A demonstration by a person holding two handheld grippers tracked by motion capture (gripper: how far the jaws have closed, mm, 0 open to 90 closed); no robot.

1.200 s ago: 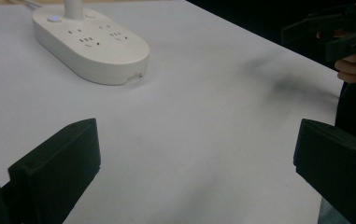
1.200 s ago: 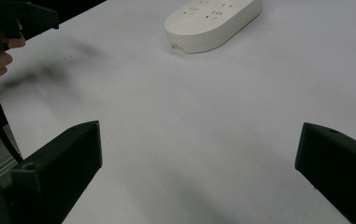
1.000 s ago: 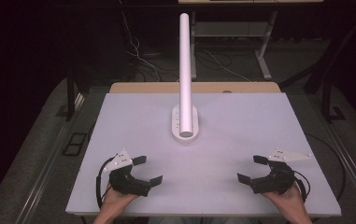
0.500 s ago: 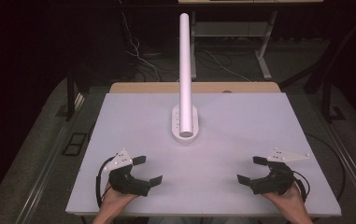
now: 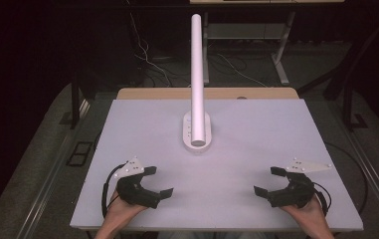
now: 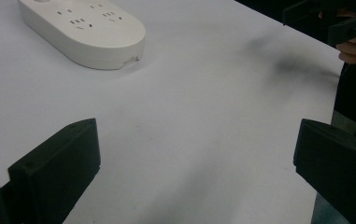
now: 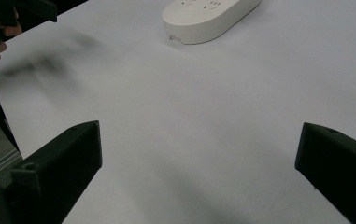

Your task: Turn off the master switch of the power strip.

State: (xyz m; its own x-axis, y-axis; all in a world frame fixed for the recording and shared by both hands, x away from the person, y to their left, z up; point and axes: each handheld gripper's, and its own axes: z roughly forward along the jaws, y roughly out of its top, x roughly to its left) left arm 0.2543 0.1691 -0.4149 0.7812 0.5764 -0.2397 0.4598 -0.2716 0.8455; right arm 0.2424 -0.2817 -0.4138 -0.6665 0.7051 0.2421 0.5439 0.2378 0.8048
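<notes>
Near the table edge, well back from the white power strip (image 5: 196,132), the left gripper (image 5: 157,182) and right gripper (image 5: 267,181) rest with jaws spread wide and empty; I think the work is just starting; next, one must reach to the strip.

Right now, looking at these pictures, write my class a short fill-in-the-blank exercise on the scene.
1. The power strip lies on the white ____.
2. The left gripper has its jaws ____.
3. The right gripper holds ____.
4. The colour of the power strip is ____.

Missing words: table; open; nothing; white
</notes>
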